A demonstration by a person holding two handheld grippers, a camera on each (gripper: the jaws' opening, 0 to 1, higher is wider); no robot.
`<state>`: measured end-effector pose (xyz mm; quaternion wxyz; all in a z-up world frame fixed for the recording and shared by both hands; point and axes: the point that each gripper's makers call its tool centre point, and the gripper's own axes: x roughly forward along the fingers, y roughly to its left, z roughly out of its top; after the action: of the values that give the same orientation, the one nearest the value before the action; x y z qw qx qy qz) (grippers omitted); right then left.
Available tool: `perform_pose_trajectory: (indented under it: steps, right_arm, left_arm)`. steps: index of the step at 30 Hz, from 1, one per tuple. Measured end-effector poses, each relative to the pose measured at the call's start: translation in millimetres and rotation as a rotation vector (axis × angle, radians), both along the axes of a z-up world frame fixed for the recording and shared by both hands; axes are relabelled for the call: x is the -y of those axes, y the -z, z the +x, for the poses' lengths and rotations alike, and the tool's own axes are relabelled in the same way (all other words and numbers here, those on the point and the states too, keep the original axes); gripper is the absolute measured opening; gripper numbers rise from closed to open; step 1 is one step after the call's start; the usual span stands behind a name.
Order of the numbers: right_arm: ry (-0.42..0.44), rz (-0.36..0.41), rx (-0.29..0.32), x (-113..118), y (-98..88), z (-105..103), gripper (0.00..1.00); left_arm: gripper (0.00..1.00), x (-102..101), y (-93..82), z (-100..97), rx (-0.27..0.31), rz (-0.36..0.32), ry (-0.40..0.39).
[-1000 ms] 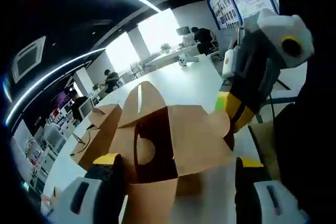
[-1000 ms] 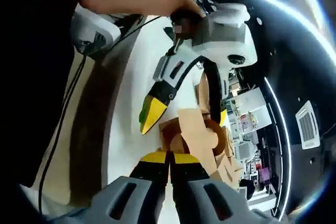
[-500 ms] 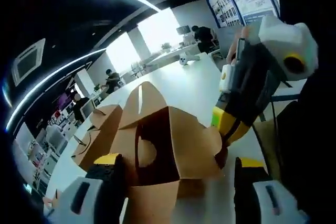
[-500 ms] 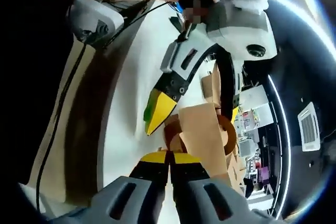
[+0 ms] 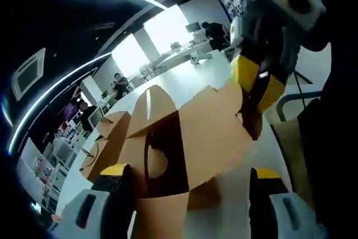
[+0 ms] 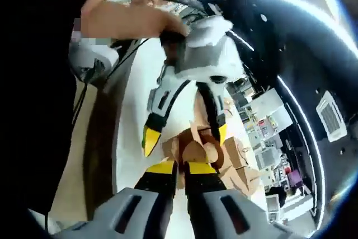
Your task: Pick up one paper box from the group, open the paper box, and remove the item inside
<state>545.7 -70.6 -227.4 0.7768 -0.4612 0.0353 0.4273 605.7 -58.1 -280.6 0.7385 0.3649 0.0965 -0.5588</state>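
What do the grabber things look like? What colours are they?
Each gripper has a chunky light grey body, black arms and bright yellow jaw tips. The right gripper carries a grey-white box on top and a white side panel. The left gripper shows a white panel with dark slots, and a thin black cable trails away from it.

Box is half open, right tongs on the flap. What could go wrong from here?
1. The right tongs are shut on a thin edge of the flap; further pulling could tear the cardboard or let it slip free.
2. The left tongs straddle the paper box with jaws apart, so the box may lift or twist with the flap.
3. More boxes sit close behind and could get knocked.
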Motion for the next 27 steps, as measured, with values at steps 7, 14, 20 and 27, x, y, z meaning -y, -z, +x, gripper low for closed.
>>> perform_pose_trajectory:
  steps: [7, 14, 20, 27]
  right_arm:
    - [-0.066, 0.375, -0.145, 4, -50.1, -4, 0.08]
    - [-0.02, 0.513, -0.218, 14, -59.3, 42, 0.11]
    - [0.002, 0.532, -0.377, 8, -40.6, 74, 0.26]
    - [-0.117, 0.457, -0.458, -12, -23.2, 62, 0.27]
  left_arm:
    - [0.87, 0, 0.5, 1.4, 0.004, 0.001, -0.001]
    - [0.87, 1, 0.7, 1.7, 0.006, 0.002, -0.004]
    - [0.88, 1, 0.8, 0.6, 0.012, 0.008, -0.004]
    - [0.88, 0, 1.1, 2.2, 0.011, 0.003, -0.003]
